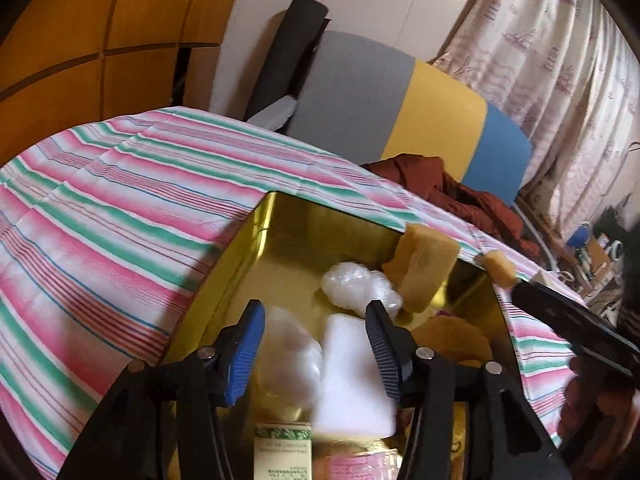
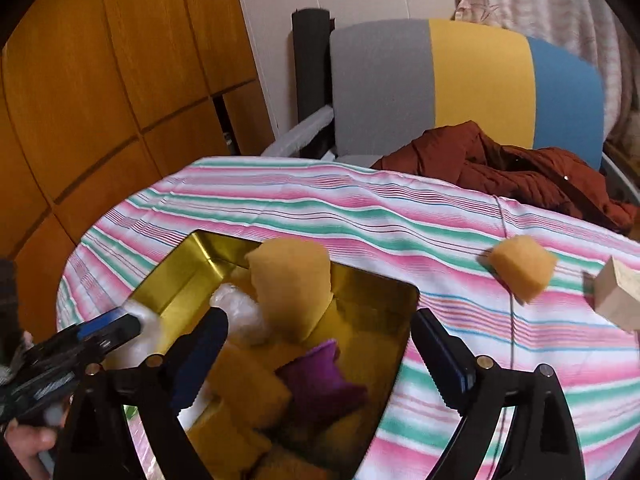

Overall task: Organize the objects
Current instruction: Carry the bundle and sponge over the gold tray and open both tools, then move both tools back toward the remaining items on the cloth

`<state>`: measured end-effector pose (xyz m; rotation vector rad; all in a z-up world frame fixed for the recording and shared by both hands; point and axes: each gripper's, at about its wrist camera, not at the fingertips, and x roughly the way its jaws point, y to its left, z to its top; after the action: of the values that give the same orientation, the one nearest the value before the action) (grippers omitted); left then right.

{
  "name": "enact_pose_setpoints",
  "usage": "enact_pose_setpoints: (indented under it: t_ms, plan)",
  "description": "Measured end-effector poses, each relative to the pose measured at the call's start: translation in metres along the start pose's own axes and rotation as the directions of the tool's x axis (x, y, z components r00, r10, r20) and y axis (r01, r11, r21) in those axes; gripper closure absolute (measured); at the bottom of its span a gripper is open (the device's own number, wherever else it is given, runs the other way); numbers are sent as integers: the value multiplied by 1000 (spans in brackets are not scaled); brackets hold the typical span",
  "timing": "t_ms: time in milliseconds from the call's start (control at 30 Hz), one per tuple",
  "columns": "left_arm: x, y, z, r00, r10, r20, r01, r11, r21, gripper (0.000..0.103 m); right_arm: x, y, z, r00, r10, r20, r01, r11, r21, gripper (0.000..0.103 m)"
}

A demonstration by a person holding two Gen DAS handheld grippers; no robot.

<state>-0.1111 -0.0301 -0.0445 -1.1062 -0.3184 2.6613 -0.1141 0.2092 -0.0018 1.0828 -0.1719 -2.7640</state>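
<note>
Above the gold tin (image 2: pixel 208 258), both claws (image 1: pixel 316 350) (image 2: pixel 320 360) spread, tilted downward.

Wooden wardrobe (image 2: pixel 100 80), tricolour chair (image 2: pixel 460 80), patterned curtain (image 1: pixel 560 60).

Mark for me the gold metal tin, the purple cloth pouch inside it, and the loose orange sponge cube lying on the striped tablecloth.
Gold metal tin (image 2: pixel 188 276): right wrist view, bare inner wall at far left corner.
Purple cloth pouch (image 2: pixel 320 380): right wrist view, middle of fabric.
Loose orange sponge cube (image 2: pixel 522 268): right wrist view, middle of its near face.
</note>
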Motion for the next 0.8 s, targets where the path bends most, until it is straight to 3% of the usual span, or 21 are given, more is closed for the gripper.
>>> enact_pose_setpoints:
  t_ms: [67,233,367,567,800]
  plan:
    - [-4,1,-1,999,33,13,-33,999,-16,44,-11,-1,-9,1000,3,16,-3,1000,7,9]
    - [-19,1,-11,998,36,55,-33,998,-55,42,-35,-9,-30,998,-30,58,29,999,19,8]
    - [-29,-15,-26,998,5,65,-2,999,-45,42,-44,-27,-41,998,-29,48,25,995,94,8]
    - [-38,-64,-46,996,-69,55,63,992,108,42,-52,-48,-56,998,-54,32,49,988,148,8]
    - [-50,-116,-63,981,-193,27,181,954,237,42,-60,-72,-74,996,-92,10,89,978,186,8]
